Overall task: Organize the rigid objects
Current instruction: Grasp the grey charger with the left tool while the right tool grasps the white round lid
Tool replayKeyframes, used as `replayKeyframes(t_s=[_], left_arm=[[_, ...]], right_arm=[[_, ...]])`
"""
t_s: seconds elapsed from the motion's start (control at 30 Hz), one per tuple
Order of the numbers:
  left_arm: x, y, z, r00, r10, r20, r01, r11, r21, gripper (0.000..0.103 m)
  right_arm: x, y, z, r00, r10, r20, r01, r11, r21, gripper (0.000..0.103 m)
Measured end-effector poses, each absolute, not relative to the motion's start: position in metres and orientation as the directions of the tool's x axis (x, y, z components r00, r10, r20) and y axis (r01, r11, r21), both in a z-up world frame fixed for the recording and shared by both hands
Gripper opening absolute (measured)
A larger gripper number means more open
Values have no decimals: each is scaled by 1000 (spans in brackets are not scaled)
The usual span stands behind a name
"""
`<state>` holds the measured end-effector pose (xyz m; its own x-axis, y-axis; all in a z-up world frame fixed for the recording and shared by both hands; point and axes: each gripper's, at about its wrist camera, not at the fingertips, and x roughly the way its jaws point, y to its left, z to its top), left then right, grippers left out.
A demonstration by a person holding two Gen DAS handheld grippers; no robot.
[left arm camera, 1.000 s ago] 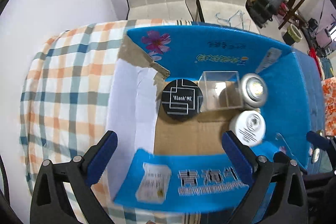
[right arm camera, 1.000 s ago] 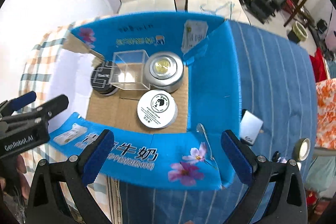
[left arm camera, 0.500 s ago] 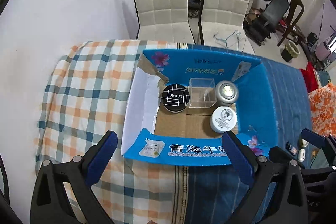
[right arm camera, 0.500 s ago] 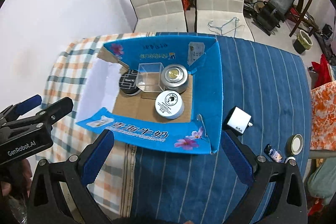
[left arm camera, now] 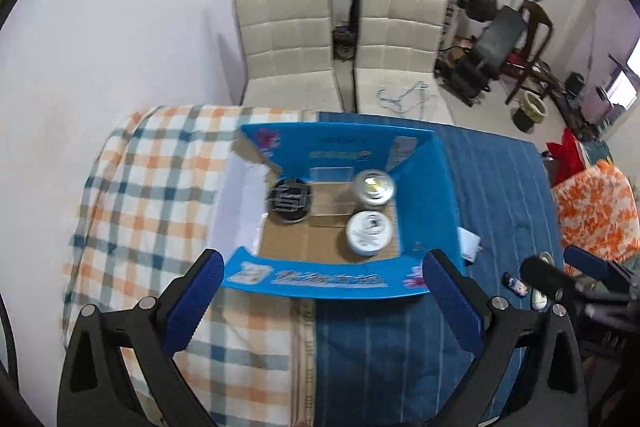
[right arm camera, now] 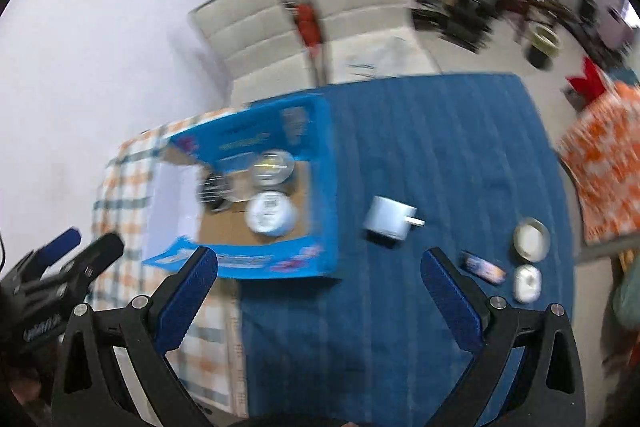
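From the left wrist view, the left gripper (left arm camera: 320, 291) hung wide open and empty above the worktop (left arm camera: 384, 355), its blue-padded fingers (left arm camera: 192, 295) spread at the lower edge. At 12 o'clock from it sat an open blue cardboard box (left arm camera: 336, 279), straddling the seam between a checked cloth (left arm camera: 152, 187) and a blue striped cloth (left arm camera: 504, 187). Inside the box, a black round tin (left arm camera: 289, 199) lay at 9 o'clock, a silver round tin (left arm camera: 374, 185) at 2 o'clock, and a white round tin (left arm camera: 369, 231) just in front of the silver one; a clear plastic box (left arm camera: 331, 174) stood between the black and silver tins against the far wall. The right gripper (left arm camera: 576, 271) intruded at 3 o'clock. Two cream chairs (left arm camera: 288, 47) stood beyond the worktop.

From the right wrist view, blurred by motion, the right gripper (right arm camera: 320, 287) was likewise fully open, holding nothing. The cardboard box (right arm camera: 328, 187) lay at 11 o'clock. A white charger plug (right arm camera: 389, 221) rested on the blue striped cloth (right arm camera: 440, 131) just right of the box. Farther toward 3 o'clock lay a round metal lid (right arm camera: 531, 239), a small white item (right arm camera: 527, 283) too blurred to identify, and a small dark packet (right arm camera: 483, 267). The left gripper (right arm camera: 68, 255) appeared at 9 o'clock.
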<state>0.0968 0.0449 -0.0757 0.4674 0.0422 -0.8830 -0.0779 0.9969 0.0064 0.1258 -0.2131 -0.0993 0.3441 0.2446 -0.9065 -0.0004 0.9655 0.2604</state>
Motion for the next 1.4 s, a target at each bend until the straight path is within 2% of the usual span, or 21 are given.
replayKeyframes(t_s=[0.27, 0.4, 0.67, 0.8, 0.97, 1.07, 1.1, 1.2, 1.33, 1.37, 1.4], left_arm=[[121, -76, -126, 351, -145, -925, 122, 987, -108, 102], [141, -140, -155, 275, -163, -947, 197, 974, -111, 102], [217, -211, -233, 146, -47, -988, 234, 972, -12, 102], [245, -236, -273, 85, 26, -996, 277, 960, 49, 102], [259, -242, -316, 18, 129, -992, 290, 948, 129, 102], [262, -233, -332, -16, 145, -989, 264, 955, 136, 102], [262, -231, -336, -28, 146, -989, 254, 958, 134, 98], [264, -225, -352, -95, 87, -992, 215, 975, 65, 94], [263, -220, -361, -86, 100, -991, 214, 974, 80, 77], [262, -219, -360, -77, 79, -994, 202, 977, 62, 70], [262, -218, -358, -73, 55, -996, 190, 981, 40, 70]], right_arm=[[123, -351, -149, 283, 140, -949, 280, 934, 221, 103], [126, -414, -185, 230, 138, -963, 373, 902, 219, 103], [157, -485, -269, 111, 135, -985, 431, 886, 170, 103], [175, -495, -316, 30, 181, -983, 437, 882, 175, 103], [182, -486, -347, -25, 195, -980, 416, 894, 167, 103], [184, -483, -358, -45, 194, -980, 409, 899, 159, 103], [185, -483, -361, -50, 191, -980, 405, 901, 155, 103], [185, -482, -369, -63, 180, -982, 416, 899, 138, 102], [186, -486, -380, -79, 179, -981, 413, 901, 131, 92], [185, -486, -380, -73, 170, -983, 405, 906, 126, 90], [184, -485, -379, -68, 155, -986, 394, 912, 116, 87]])
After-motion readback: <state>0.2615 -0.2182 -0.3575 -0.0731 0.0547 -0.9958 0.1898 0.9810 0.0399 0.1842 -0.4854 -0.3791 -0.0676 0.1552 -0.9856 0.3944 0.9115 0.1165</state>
